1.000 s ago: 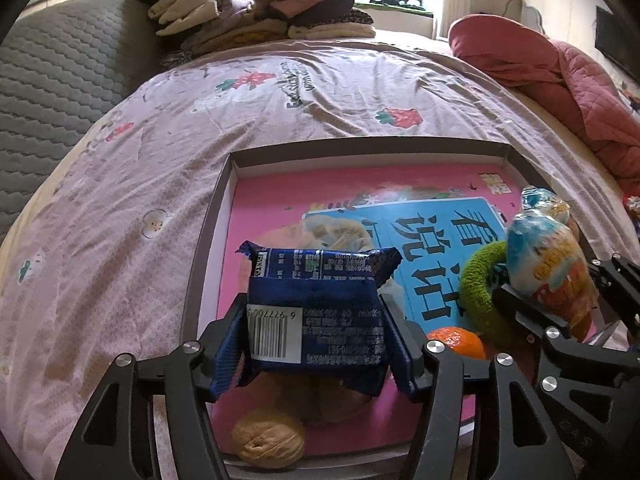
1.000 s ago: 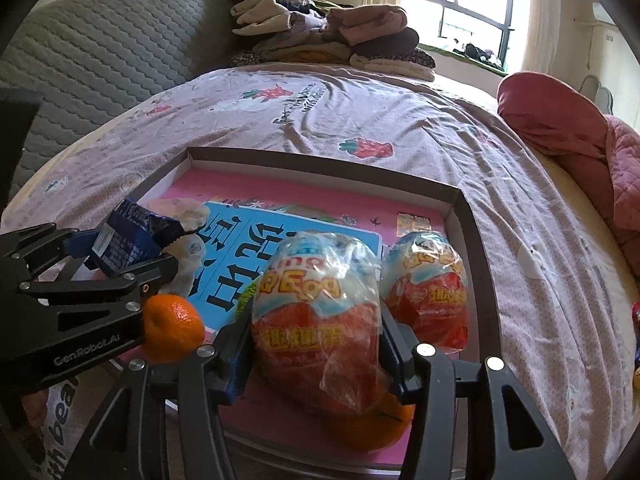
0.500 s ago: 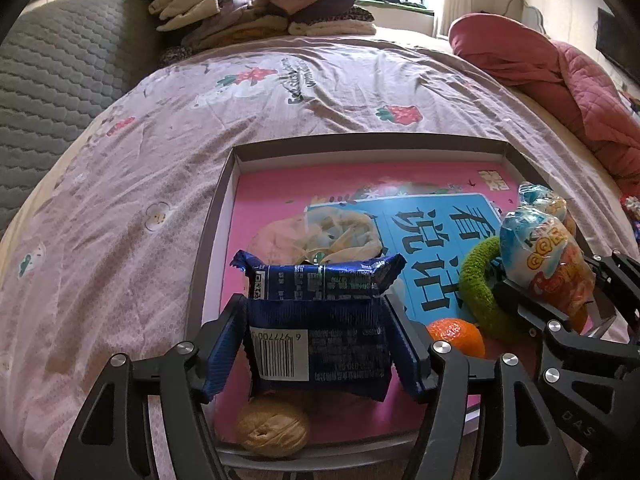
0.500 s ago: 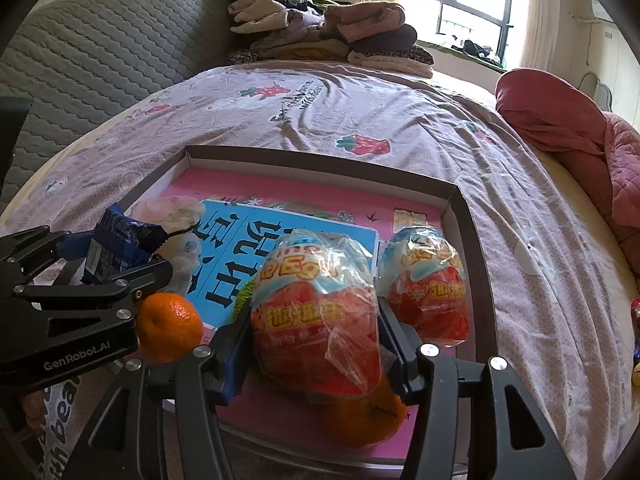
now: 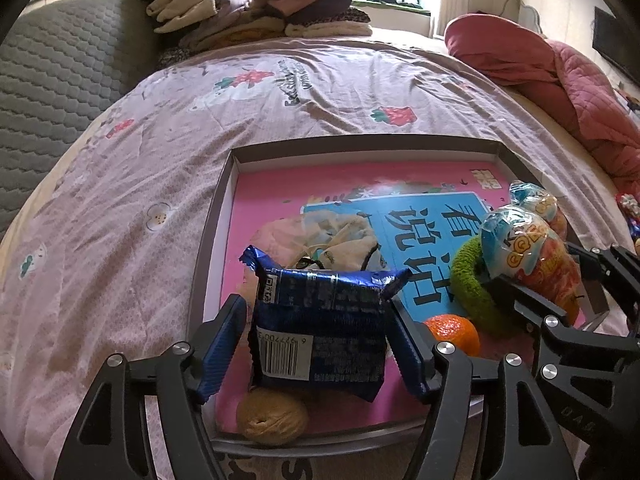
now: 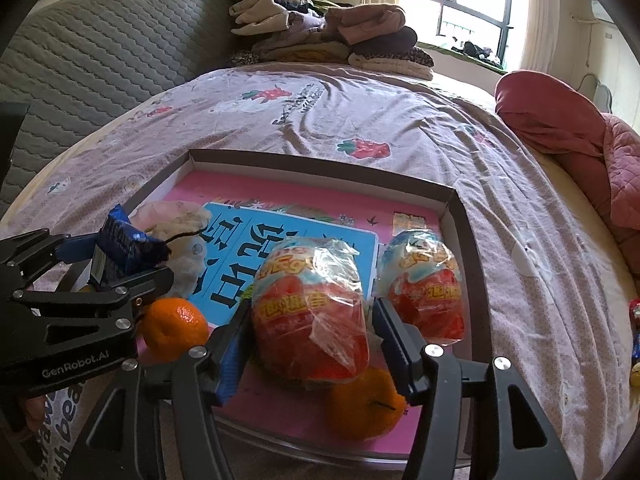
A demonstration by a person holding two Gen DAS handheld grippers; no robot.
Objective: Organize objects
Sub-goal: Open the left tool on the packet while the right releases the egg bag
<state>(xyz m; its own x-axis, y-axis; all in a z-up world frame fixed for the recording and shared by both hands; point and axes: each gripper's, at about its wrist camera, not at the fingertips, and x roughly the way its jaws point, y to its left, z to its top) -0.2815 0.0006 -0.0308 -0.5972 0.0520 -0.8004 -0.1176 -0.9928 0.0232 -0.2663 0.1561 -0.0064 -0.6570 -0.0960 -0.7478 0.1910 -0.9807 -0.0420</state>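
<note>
Both grippers' jaws have just been opening: left [image 5: 316, 348] is releasing the light, crinkly wrapper [image 5: 320, 328], right [image 6: 308, 344] probably leaving the squishy bag [image 6: 312, 312].

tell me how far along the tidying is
Done: a second egg-shaped snack, oranges, a walnut and a green ring lie in the tray. In hand: both tools' jaws have just been opening, the left tool round the blue packet, the right tool round an egg-shaped snack. Left: wrapped items on the bedsheet.
</note>
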